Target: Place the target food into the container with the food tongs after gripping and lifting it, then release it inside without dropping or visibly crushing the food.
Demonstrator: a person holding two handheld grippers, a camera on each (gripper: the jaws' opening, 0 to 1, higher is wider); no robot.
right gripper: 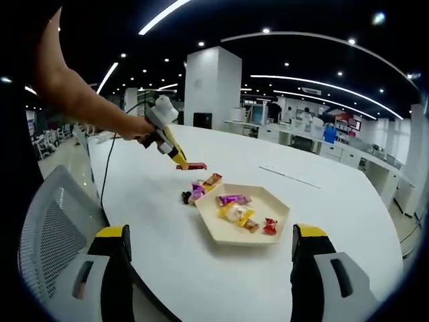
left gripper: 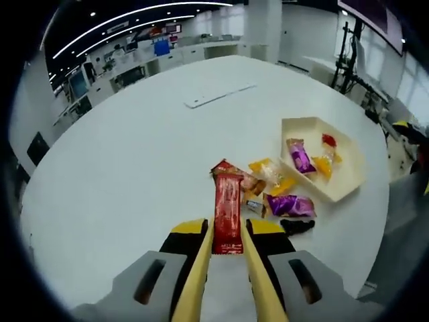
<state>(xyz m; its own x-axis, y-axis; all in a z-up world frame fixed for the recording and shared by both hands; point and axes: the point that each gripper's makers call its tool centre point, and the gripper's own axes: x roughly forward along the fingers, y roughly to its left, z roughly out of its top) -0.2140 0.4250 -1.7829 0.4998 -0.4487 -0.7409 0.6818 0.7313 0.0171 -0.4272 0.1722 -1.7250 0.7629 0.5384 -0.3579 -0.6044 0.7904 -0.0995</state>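
My left gripper (left gripper: 228, 231) is shut on yellow food tongs (left gripper: 199, 272), and the tongs pinch the near end of a red wrapped snack bar (left gripper: 227, 208). The bar is above the white table, close to a small pile of wrapped snacks (left gripper: 271, 184). The cream hexagonal container (left gripper: 348, 164) lies to the right of the pile and holds several wrapped candies (left gripper: 300, 157). The right gripper view shows a hand holding the left gripper (right gripper: 161, 124), the tongs (right gripper: 175, 154) and the red bar (right gripper: 194, 166) left of the container (right gripper: 224, 231). My right gripper (right gripper: 211, 235) is open with nothing between its fingers.
A flat white strip (left gripper: 218, 95) lies further back on the round white table (left gripper: 134, 168). A small black object (left gripper: 298, 227) sits beside the pile. A grey mesh chair (right gripper: 47, 228) stands at the table's edge, near my right gripper. Desks and monitors line the room behind.
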